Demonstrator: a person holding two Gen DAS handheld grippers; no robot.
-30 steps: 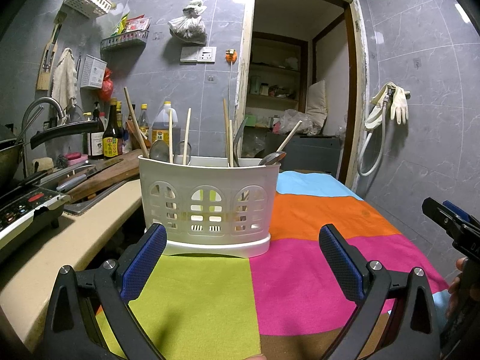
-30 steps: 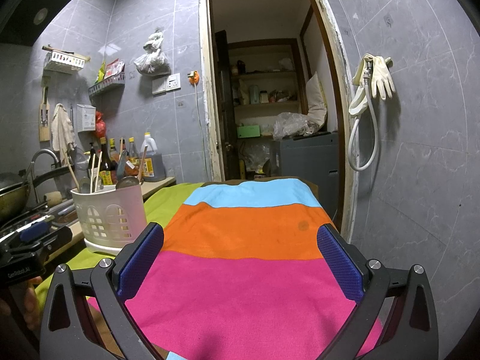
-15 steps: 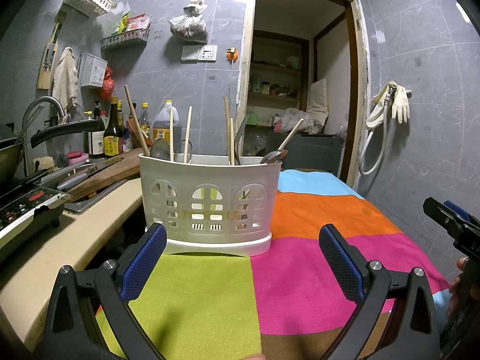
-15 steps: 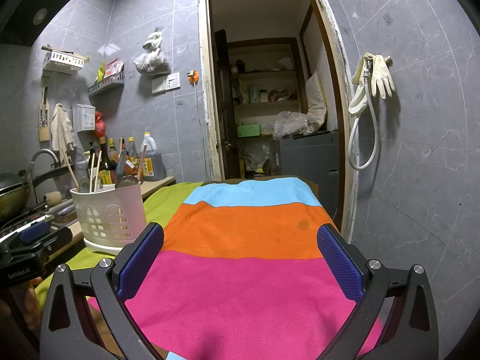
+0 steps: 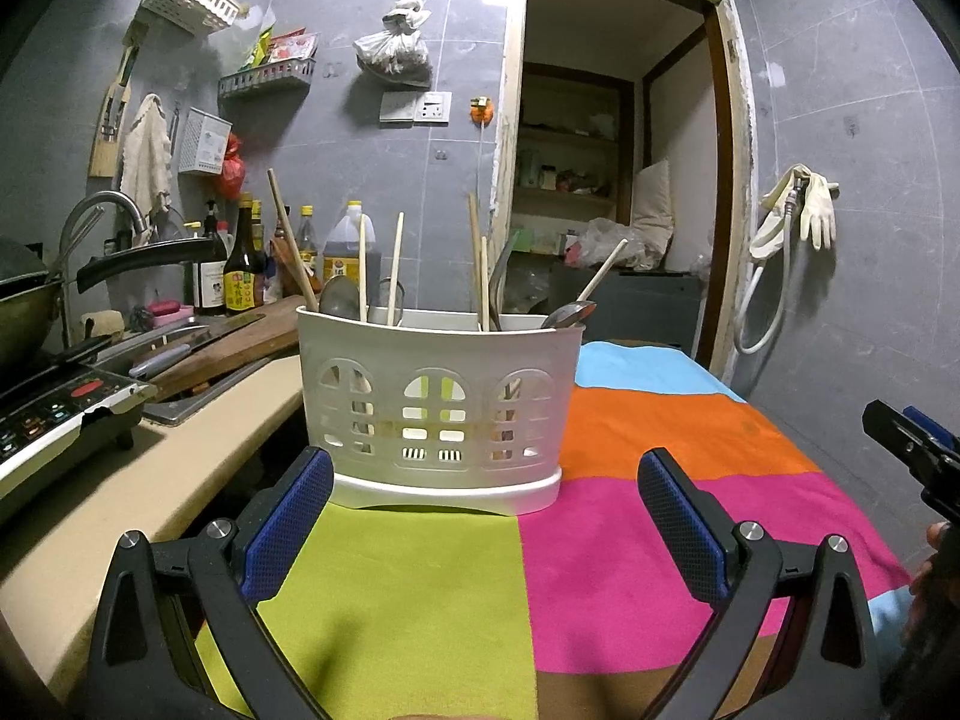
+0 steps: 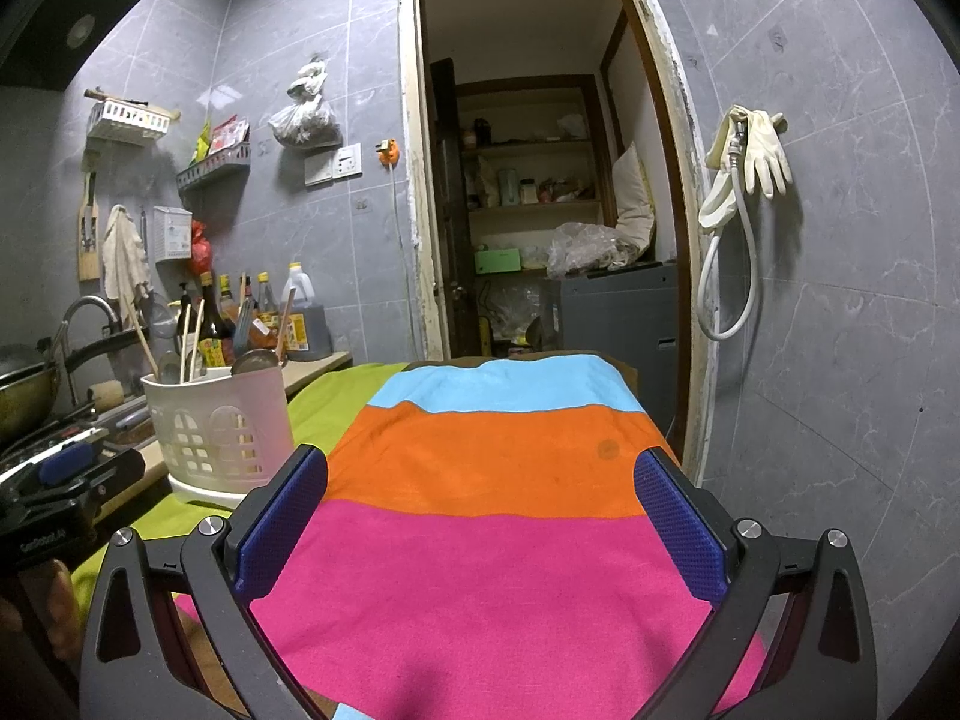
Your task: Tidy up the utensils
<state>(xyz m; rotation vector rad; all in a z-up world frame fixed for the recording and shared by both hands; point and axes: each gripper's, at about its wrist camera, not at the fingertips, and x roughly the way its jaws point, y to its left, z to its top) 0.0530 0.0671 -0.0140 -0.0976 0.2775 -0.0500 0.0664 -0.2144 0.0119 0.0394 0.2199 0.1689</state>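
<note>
Utensil holder: a white plastic caddy (image 5: 439, 402) with arched cut-outs stands upright on the striped cloth (image 5: 660, 516), on its lime-green stripe where that meets the pink one; it sits on a shallow white drip base. In the right wrist view the same caddy (image 6: 219, 423) is off to the left, beside the counter edge.
Contents: wooden chopsticks (image 5: 394, 269) stand up out of the caddy, some tilted, one long stick (image 5: 292, 240) leaning left; a metal spoon (image 5: 567, 314) rests its bowl on the right rim, and a ladle-like bowl (image 5: 339, 294) shows at the back left (the compartments inside cannot be told apart from here).
Left gripper: (image 5: 483, 516) spread wide, nothing between its blue pads (image 5: 288, 531); it points at the caddy from just in front, and the left pad's tip overlaps the caddy's base in the picture, though contact cannot be judged.
Right gripper: (image 6: 480, 516) also spread wide and empty, over the pink and orange stripes, well to the right of the caddy.
Counter: a beige worktop (image 5: 144, 480) left of the cloth carries a cooktop (image 5: 54, 414), a wooden cutting board (image 5: 228, 342) and sauce bottles (image 5: 243, 267).
Wall: grey tiles, an open doorway (image 5: 618, 180), rubber gloves (image 5: 816, 210) hanging at the right.
</note>
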